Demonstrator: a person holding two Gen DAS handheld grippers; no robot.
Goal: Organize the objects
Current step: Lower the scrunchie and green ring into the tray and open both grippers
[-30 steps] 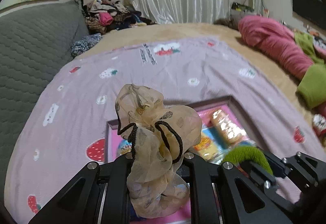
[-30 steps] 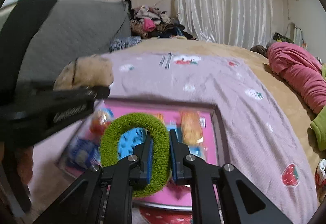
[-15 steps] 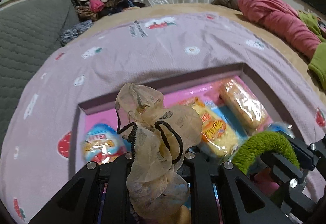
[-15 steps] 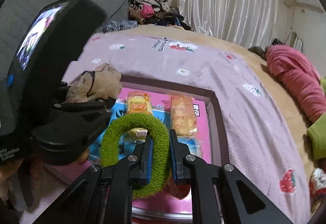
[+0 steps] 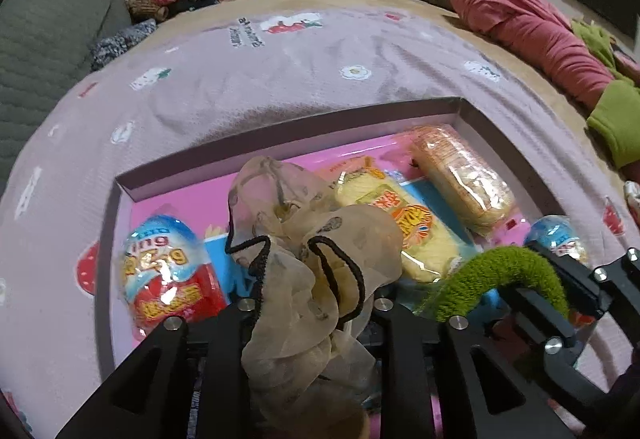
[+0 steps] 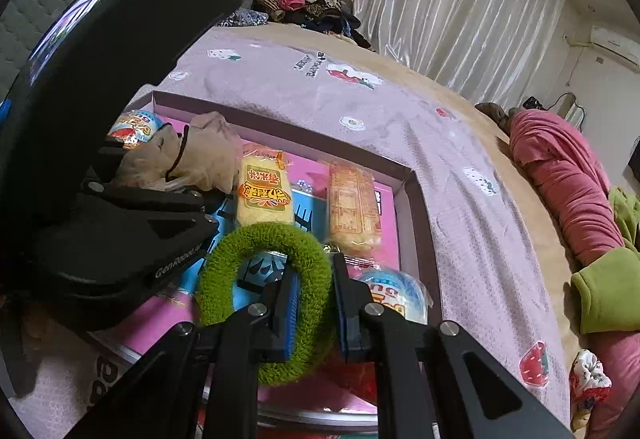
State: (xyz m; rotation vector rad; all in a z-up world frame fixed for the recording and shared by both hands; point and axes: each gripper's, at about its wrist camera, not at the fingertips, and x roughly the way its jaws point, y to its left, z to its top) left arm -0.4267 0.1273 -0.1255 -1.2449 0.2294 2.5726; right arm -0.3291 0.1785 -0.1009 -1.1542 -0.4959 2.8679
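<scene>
Left gripper point(image 5: 312, 309): jaws just opening, beige scrunchie point(image 5: 308, 263) between them, lowered over box point(image 5: 280, 127).
Right gripper point(image 6: 312, 303): jaws clamp green scrunchie point(image 6: 266, 299); release pending.

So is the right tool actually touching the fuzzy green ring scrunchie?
Touching. In the right wrist view the right tool has its blue pads pressed on either side of the fuzzy green ring scrunchie, pinching the band between them.

You have a sheer, crinkled beige gauze scrunchie point(image 5: 304, 279) beside a fuzzy green terry scrunchie point(image 6: 272, 295). The snack packets point(image 5: 460, 175) are glossy clear plastic film. The box point(image 5: 280, 143) looks like matt cardboard, on a soft, finely textured cloth blanket point(image 5: 280, 79). The gripper fingers point(image 5: 224, 367) are matt black plastic.
</scene>
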